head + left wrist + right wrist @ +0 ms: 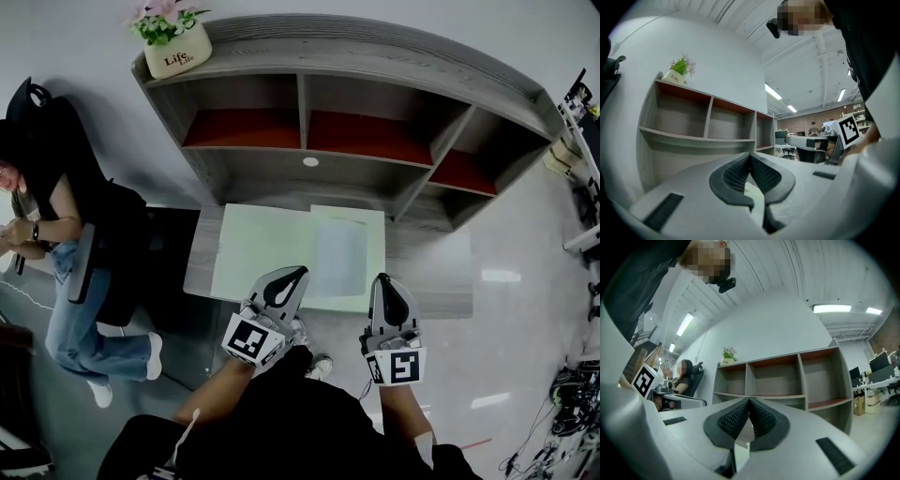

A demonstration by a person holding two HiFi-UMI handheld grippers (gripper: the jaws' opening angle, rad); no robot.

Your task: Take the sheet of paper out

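Left of the shelf unit (375,66) a person (66,225) sits in a dark chair, and a flower pot (176,47) stands on the unit's top left corner. On the desk (202,253) in front of the shelf unit, the sheet of paper (339,258) lies on a pale green folder (262,253). Farther out from the shelf unit hover the left gripper (296,273) and the right gripper (382,279), each clenched on nothing.

— How are the left tongs (292,278) sitting?
— Pointing forward, jaws pressing together, gripping nothing.
— And the right tongs (386,286)?
— Lying alongside, jaws likewise meeting; both forearms are reaching out in parallel.
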